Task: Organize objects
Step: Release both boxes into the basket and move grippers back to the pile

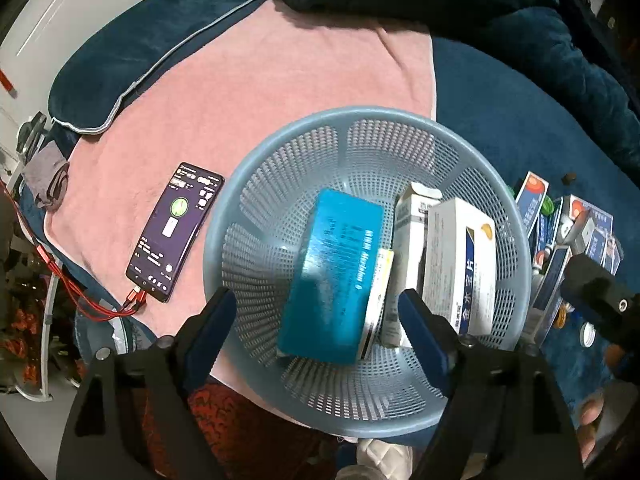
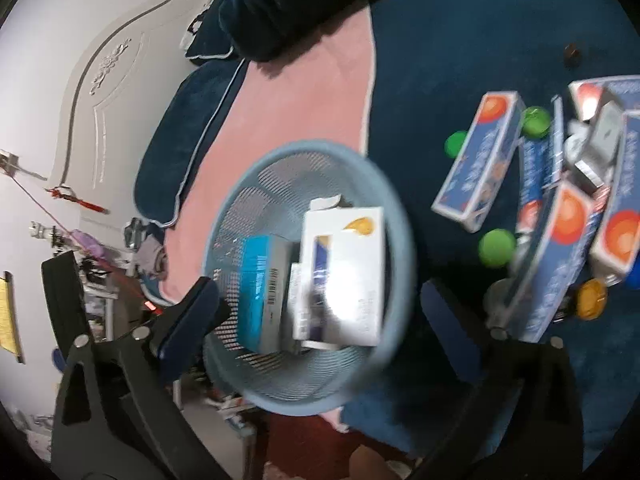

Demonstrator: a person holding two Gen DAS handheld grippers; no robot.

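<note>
A light blue mesh basket (image 1: 248,184) sits on the bed and holds a teal box (image 1: 332,272), a white box with a blue stripe (image 1: 460,264) and another white carton (image 1: 412,240). My left gripper (image 1: 316,304) hovers over the basket's near side, open, its pads clear of the teal box below. From the right wrist, the same basket (image 2: 304,146), teal box (image 2: 256,280) and white box (image 2: 348,272) lie under my right gripper (image 2: 320,292), which stands wide open and holds nothing.
A pile of blue-and-white boxes with orange circles (image 2: 480,160), green caps (image 2: 497,248) and an orange cap (image 2: 591,300) lies right of the basket on the dark blue blanket (image 2: 460,40). A phone (image 1: 172,232) with red cables rests on the pink towel (image 1: 260,80).
</note>
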